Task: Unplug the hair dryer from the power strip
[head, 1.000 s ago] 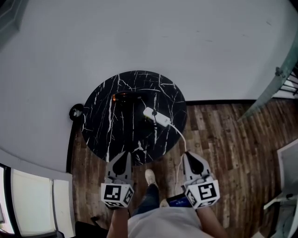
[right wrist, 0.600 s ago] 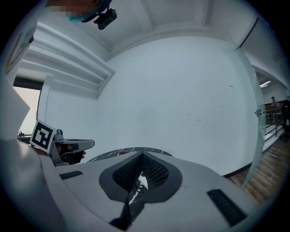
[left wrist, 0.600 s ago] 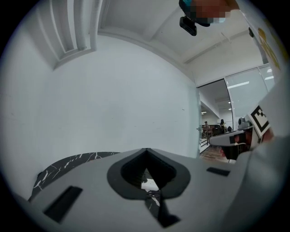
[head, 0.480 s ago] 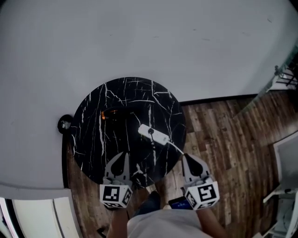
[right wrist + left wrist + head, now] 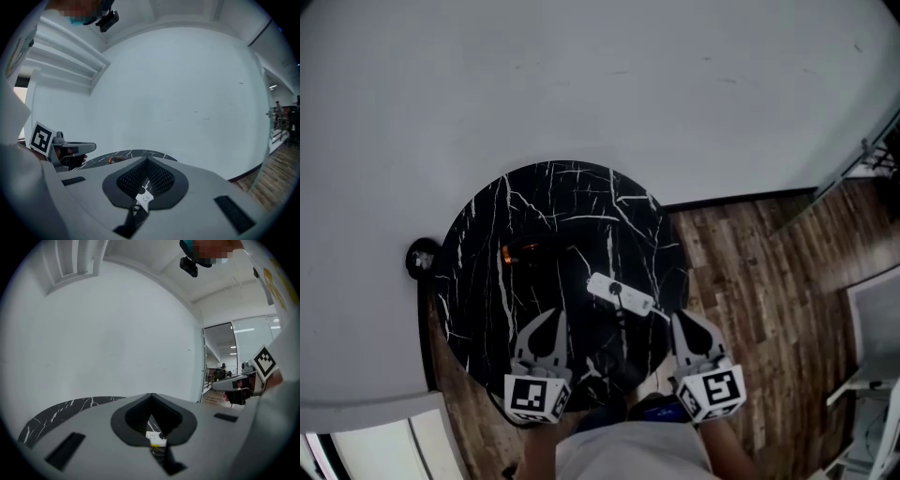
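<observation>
Two grippers hang pinched shut and empty at lower frame, grey left gripper (image 5: 551, 317) and right gripper (image 5: 679, 319) flanking the white power strip (image 5: 623, 295) on the round black marble table (image 5: 478, 225), presumably lining up for the black plug (image 5: 615, 288) of the dark, orange-glinting hair dryer (image 5: 520, 251) centre-left.

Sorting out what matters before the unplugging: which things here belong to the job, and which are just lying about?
Job: hair dryer, black plug, white power strip, left gripper, right gripper (both shut, empty).
Lying about: black marble table, small round black object beside it, wooden floor.
</observation>
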